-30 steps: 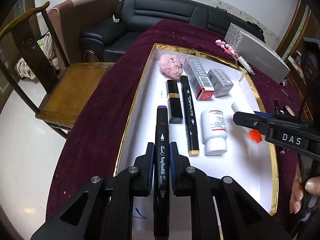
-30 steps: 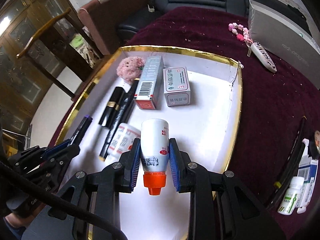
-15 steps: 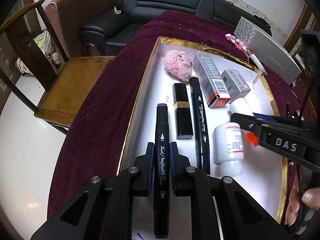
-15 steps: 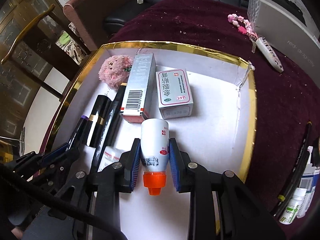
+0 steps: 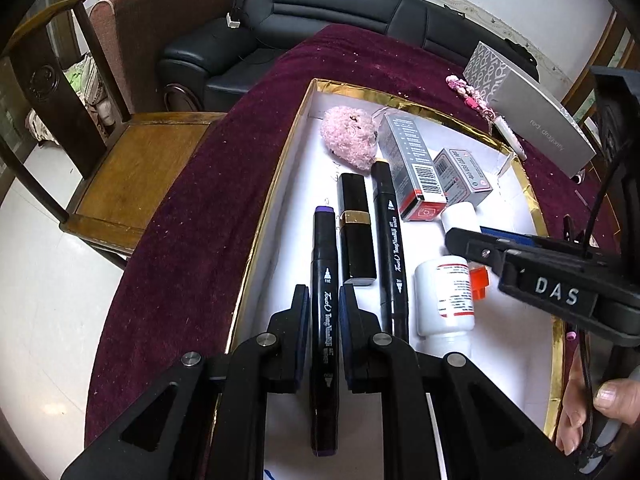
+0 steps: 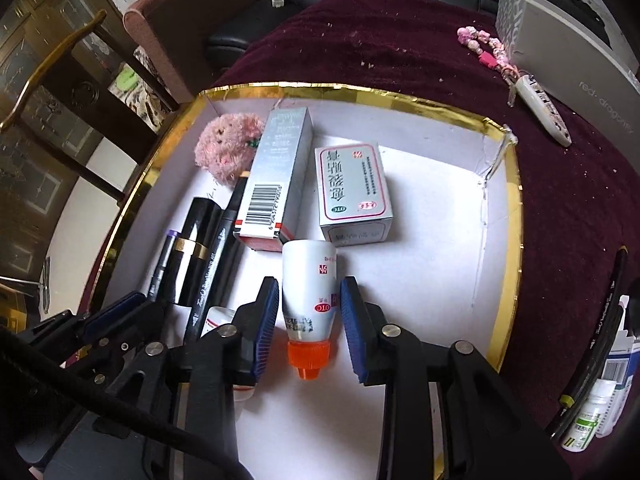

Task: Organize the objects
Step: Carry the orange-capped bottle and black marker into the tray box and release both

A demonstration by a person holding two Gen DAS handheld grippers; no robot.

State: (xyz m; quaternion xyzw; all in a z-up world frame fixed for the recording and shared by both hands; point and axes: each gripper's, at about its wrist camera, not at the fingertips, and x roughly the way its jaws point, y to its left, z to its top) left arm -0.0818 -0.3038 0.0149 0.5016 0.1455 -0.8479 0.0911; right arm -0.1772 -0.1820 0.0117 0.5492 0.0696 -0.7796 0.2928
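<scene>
At the left edge of the gold-rimmed tray (image 5: 256,240), a purple-capped marker (image 5: 325,280) is kept clamped in the narrow jaws of the left gripper (image 5: 325,344), parallel to the lipstick (image 5: 356,232) just beside it. It is judged that this marker is best lowered flat onto the white floor of the tray, in line with the lipstick and the second marker (image 5: 391,240), and released only once its full length is supported, so that the row is not disturbed. Further right, the jaws of the right gripper (image 6: 308,324) are opening around the orange-capped dropper bottle (image 6: 307,300); a gap is seen between each blue pad and the bottle, which appears to be laid on the tray floor with its base just below the barcoded carton (image 6: 276,184) and the medicine box (image 6: 352,188). The withdrawal is judged best made straight back, without the bottle being brushed or rolled. The person's hand (image 5: 600,404) at the tray's right edge and the white pill bottle (image 5: 444,300) in full are shown only by the left wrist view; in the right wrist view that bottle is mostly hidden behind a finger. The clearance at the pads, and the bottles and boxes still waiting on the cloth (image 6: 560,220) beyond the tray's right edge, are shown only by the right wrist view.
</scene>
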